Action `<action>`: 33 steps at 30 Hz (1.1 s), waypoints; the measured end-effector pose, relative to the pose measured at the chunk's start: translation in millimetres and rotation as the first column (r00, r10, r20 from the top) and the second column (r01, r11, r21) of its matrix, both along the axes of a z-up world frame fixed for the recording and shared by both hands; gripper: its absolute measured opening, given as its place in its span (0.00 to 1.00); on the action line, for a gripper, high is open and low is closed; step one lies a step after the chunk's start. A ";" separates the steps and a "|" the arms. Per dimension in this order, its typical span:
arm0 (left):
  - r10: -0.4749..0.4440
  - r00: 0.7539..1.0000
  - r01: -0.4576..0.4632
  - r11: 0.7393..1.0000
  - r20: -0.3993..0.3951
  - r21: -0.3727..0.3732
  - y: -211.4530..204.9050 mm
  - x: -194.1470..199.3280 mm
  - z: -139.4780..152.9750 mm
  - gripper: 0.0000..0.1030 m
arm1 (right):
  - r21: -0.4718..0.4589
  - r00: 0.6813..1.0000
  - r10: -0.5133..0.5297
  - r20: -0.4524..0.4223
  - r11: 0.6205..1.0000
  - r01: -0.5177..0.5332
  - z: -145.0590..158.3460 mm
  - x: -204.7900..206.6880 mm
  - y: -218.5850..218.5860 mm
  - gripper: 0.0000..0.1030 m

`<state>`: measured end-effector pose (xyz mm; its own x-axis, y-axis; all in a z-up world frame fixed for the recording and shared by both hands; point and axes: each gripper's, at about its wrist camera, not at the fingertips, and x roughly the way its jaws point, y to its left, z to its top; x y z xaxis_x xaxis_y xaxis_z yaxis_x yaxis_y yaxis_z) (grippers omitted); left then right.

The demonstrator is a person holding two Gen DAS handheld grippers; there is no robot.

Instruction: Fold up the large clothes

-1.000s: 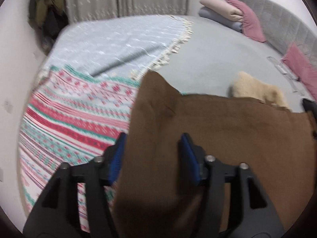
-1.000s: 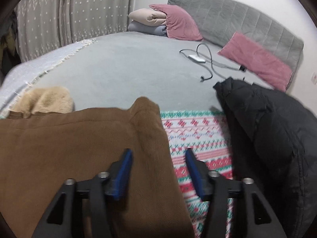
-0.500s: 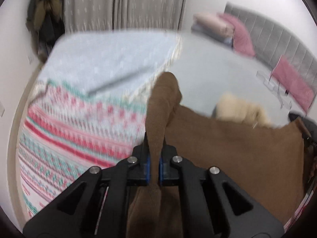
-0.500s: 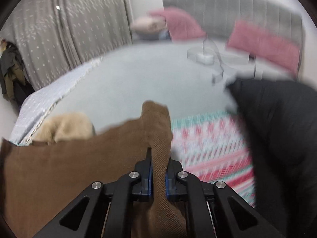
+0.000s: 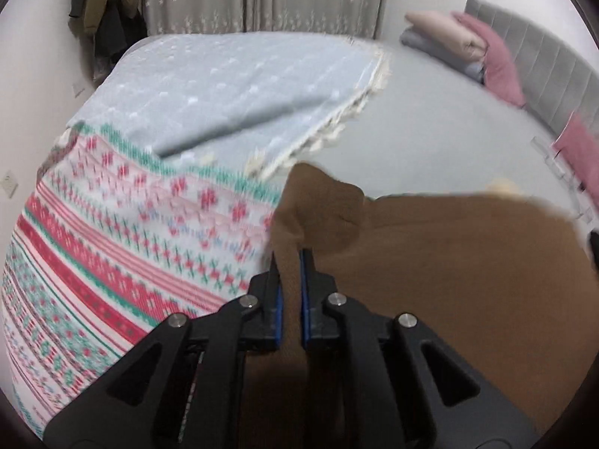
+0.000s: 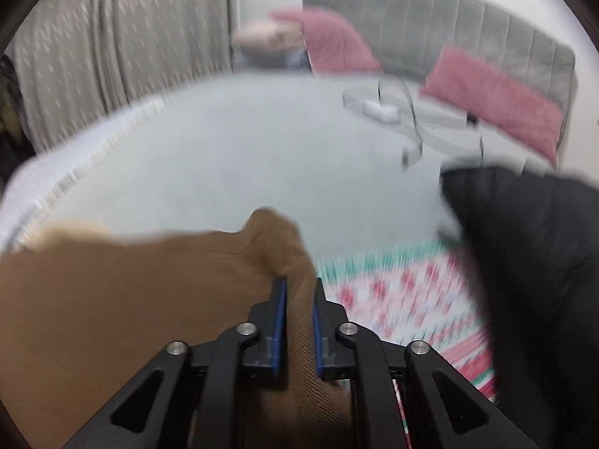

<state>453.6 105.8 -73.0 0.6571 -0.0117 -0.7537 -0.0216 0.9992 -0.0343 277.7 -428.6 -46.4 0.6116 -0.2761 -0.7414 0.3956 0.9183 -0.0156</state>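
A large brown garment lies spread on the bed over a red, green and white patterned blanket. In the left wrist view my left gripper pinches the garment's bunched left corner between its blue pads; its jaws are opening slightly, with the cloth still pressed between them. In the right wrist view, which is blurred by motion, my right gripper grips the right corner of the brown garment the same way. Its jaws are also easing open a little, and the fabric fills the gap.
A black padded jacket lies close on the right. A light blue fringed blanket covers the far left of the bed. Pink pillows, a charger cable and folded bedding sit by the grey headboard.
Both grippers went from wide open around the garment's corners to clamped on them, then moved with the cloth, which now bunches at each grip. The pads stand slightly wider than half a second ago.
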 end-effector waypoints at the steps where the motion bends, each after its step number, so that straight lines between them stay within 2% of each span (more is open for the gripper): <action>1: 0.007 1.000 -0.007 1.000 -0.002 0.011 -0.6 0.4 -0.5 0.12 | 0.004 0.999 -0.030 -0.039 1.000 0.030 -10.7 0.2 -5.2 0.12; 3: 0.037 0.999 -0.036 0.997 -0.007 0.065 -2.5 1.6 6.8 0.21 | 0.054 0.994 -0.099 -0.039 0.993 0.101 -12.6 -9.3 -23.1 0.14; 5: 0.074 0.997 -0.076 0.989 0.021 0.127 -5.5 -3.8 21.2 0.23 | 0.024 0.987 -0.159 -0.035 0.987 0.160 -0.8 -19.9 -29.2 0.17; 7: 0.065 0.995 -0.076 0.987 0.075 0.142 -13.9 -17.2 37.0 0.24 | -0.008 0.987 -0.160 0.000 0.987 0.160 15.4 -29.2 -21.4 0.17; 9: 0.000 0.995 -0.010 0.995 0.099 0.100 -33.1 -31.0 50.7 0.38 | -0.048 0.995 -0.092 0.046 0.994 0.094 33.8 -33.5 8.5 0.20; 11: -0.084 0.992 0.080 0.996 0.099 0.043 -67.8 -46.9 61.8 0.43 | -0.056 0.996 0.017 0.091 0.998 -0.012 47.4 -32.0 62.6 0.31; 12: -0.122 0.988 0.123 0.992 0.098 0.000 -85.4 -53.5 63.6 0.43 | -0.042 0.991 0.076 0.106 0.997 -0.072 47.8 -29.6 89.6 0.48; 13: -0.148 0.984 0.152 0.988 0.095 -0.035 -97.4 -58.1 64.3 0.43 | -0.025 0.984 0.134 0.117 0.991 -0.132 46.4 -27.5 114.2 0.60; 14: -0.173 0.981 0.179 0.982 0.088 -0.061 -108.8 -60.9 62.6 0.43 | -0.003 0.963 0.235 0.134 0.972 -0.236 43.4 -24.5 155.2 0.62; 15: -0.196 0.977 0.202 0.977 0.079 -0.069 -119.6 -62.6 57.4 0.43 | -0.005 0.949 0.286 0.130 0.958 -0.287 40.8 -19.7 176.2 0.62; 16: -0.200 0.977 0.204 0.978 0.066 -0.047 -126.7 -61.7 49.0 0.43 | -0.021 0.929 0.356 0.104 0.934 -0.355 33.8 -15.6 207.0 0.62; 18: -0.177 0.984 0.177 0.984 -0.001 -0.008 -117.0 -50.8 27.2 0.44 | -0.059 0.912 0.408 0.045 0.912 -0.406 21.5 -10.0 231.1 0.62; 19: -0.164 0.986 0.164 0.986 -0.019 -0.009 -106.0 -48.3 21.4 0.44 | -0.063 0.916 0.400 0.018 0.915 -0.398 14.1 -8.1 227.6 0.62; 21: -0.123 0.992 0.123 0.992 -0.019 0.027 -68.0 -43.2 13.9 0.44 | 0.021 0.938 0.346 0.019 0.938 -0.347 7.1 -8.2 191.2 0.62; 22: -0.093 0.995 0.095 0.993 -0.022 0.076 -45.5 -41.7 11.5 0.44 | 0.042 0.957 0.291 0.013 0.956 -0.291 4.0 -10.2 164.0 0.62; 23: -0.075 0.997 0.077 0.994 -0.026 0.082 -22.7 -41.3 11.1 0.44 | 0.038 0.976 0.216 -0.007 0.976 -0.216 -3.4 -15.3 122.9 0.61; 24: -0.039 0.998 0.043 0.996 -0.045 0.081 -2.8 -40.0 12.7 0.44 | 0.073 0.985 0.170 -0.012 0.983 -0.169 -9.8 -20.8 88.7 0.60; 25: 0.018 0.998 -0.010 0.992 -0.066 0.123 7.2 -39.7 13.9 0.48 | 0.126 0.990 0.143 -0.010 0.982 -0.140 -13.0 -25.4 68.7 0.54; 26: 0.043 0.996 -0.033 0.990 -0.075 0.135 19.9 -39.5 18.0 0.63 | 0.179 0.994 0.112 -0.007 0.978 -0.109 -11.8 -35.8 41.6 0.43; 27: 0.049 0.996 -0.038 0.989 -0.075 0.143 29.4 -42.1 23.3 0.64 | 0.158 0.996 0.092 -0.022 0.984 -0.087 -6.3 -42.7 34.1 0.34; 28: 0.055 0.996 -0.043 0.985 -0.071 0.164 31.1 -45.9 28.3 0.64 | 0.080 0.998 0.045 -0.042 0.996 -0.041 1.9 -51.0 29.9 0.34; 30: 0.051 0.997 -0.040 0.979 -0.050 0.202 28.4 -65.4 43.8 0.63 | 0.005 0.999 0.002 -0.038 1.000 -0.002 17.5 -67.2 32.7 0.43; 32: -0.002 1.000 0.005 0.982 -0.019 0.189 19.1 -89.2 55.8 0.64 | -0.004 1.000 0.025 -0.018 1.000 -0.025 30.1 -82.0 47.6 0.50; 33: -0.034 0.999 0.034 0.984 -0.001 0.176 7.9 -103.4 61.5 0.66 | 0.002 0.998 0.055 0.011 0.998 -0.055 36.2 -92.6 63.0 0.58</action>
